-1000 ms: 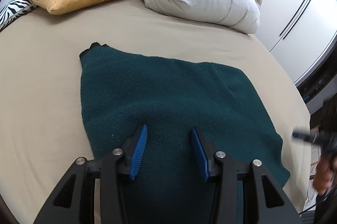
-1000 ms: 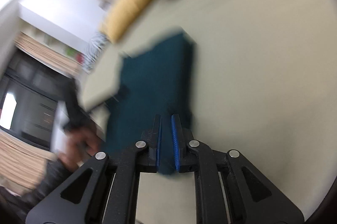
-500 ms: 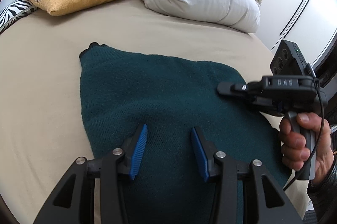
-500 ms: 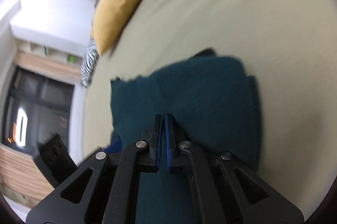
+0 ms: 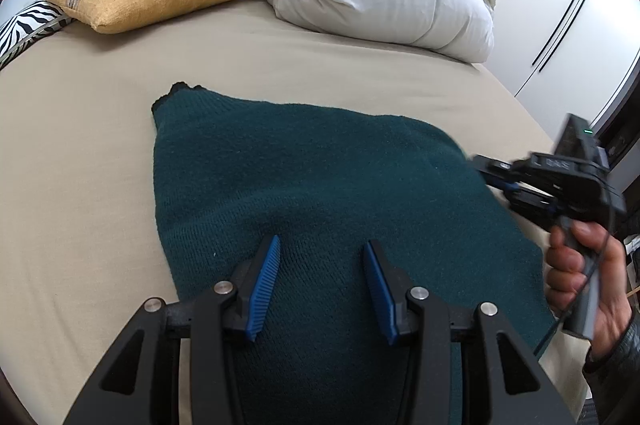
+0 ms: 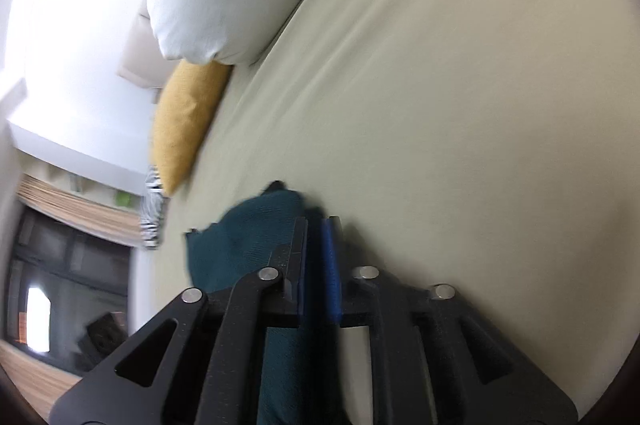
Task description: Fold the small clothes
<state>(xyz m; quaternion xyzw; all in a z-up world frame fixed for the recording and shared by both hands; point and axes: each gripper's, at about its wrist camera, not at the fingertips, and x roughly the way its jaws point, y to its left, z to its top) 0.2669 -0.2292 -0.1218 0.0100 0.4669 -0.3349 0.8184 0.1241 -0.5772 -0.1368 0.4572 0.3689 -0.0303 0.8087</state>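
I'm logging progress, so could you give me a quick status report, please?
Left gripper open over the green sweater. Right gripper at its right edge, jaws just opening a crack, nothing gripped. Sweater flat on the bed. Nothing in the way.
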